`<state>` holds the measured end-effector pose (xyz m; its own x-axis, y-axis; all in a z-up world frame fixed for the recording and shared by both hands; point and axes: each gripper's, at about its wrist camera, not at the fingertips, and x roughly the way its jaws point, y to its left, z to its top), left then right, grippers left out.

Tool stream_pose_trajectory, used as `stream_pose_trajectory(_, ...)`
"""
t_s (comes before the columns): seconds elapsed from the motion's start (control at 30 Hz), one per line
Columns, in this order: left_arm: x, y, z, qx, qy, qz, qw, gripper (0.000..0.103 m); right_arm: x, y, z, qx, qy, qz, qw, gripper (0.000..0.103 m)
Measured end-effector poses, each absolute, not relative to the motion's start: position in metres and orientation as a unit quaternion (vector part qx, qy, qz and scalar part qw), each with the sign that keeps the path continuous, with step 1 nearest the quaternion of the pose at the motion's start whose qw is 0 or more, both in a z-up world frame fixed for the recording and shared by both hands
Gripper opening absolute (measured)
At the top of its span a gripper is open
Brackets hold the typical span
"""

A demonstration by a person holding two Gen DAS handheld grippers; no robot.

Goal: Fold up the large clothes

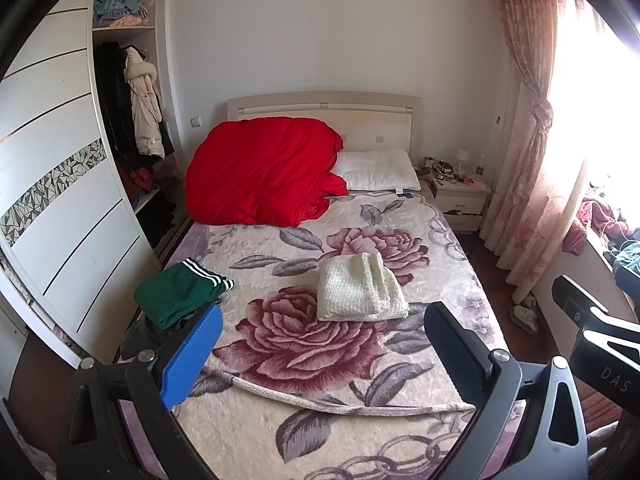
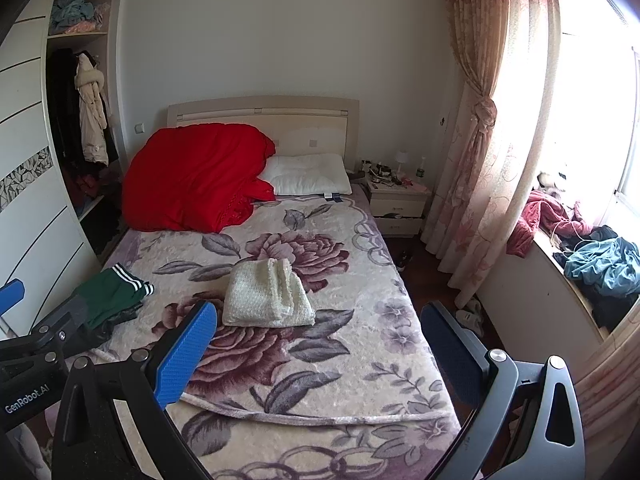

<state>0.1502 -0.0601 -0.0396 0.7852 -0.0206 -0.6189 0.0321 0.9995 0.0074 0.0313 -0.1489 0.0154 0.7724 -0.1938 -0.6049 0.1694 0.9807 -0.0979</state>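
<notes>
A folded cream knit garment (image 1: pixel 360 290) (image 2: pixel 268 296) lies in the middle of the floral bedspread (image 1: pixel 312 432) (image 2: pixel 320 380). A folded green garment with white stripes (image 1: pixel 180 292) (image 2: pixel 112 292) rests on a small pile at the bed's left edge. My left gripper (image 1: pixel 324 344) hangs open above the bed's foot, nothing between its fingers. My right gripper (image 2: pixel 320 340) is also open and empty, held above the bed's foot to the right of the left one. Both stand well short of the cream garment.
A red duvet (image 1: pixel 264 172) and white pillow (image 1: pixel 380 170) fill the head of the bed. An open wardrobe (image 1: pixel 132 120) stands on the left, a nightstand (image 2: pixel 400 204) and curtain (image 2: pixel 480 140) on the right. Loose clothes (image 2: pixel 604 264) lie on the window ledge.
</notes>
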Motion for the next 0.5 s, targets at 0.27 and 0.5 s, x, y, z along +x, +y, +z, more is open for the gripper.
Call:
stream_pose_trajectory(0.27, 0.1499, -0.0601, -0.0399, 0.009, 0.327, -0.013, 0.945, 0.103, 0.0288, -0.1483, 0.0166, -0.017, 0.321, -0.100, 0.942, 0.103)
stream_pose_trajectory(0.5, 0.1496, -0.0633, -0.0359, 0.011, 0.323, -0.010, 0.946, 0.103, 0.0290, -0.1475, 0.0184, -0.018, 0.321, -0.101, 0.941, 0.103)
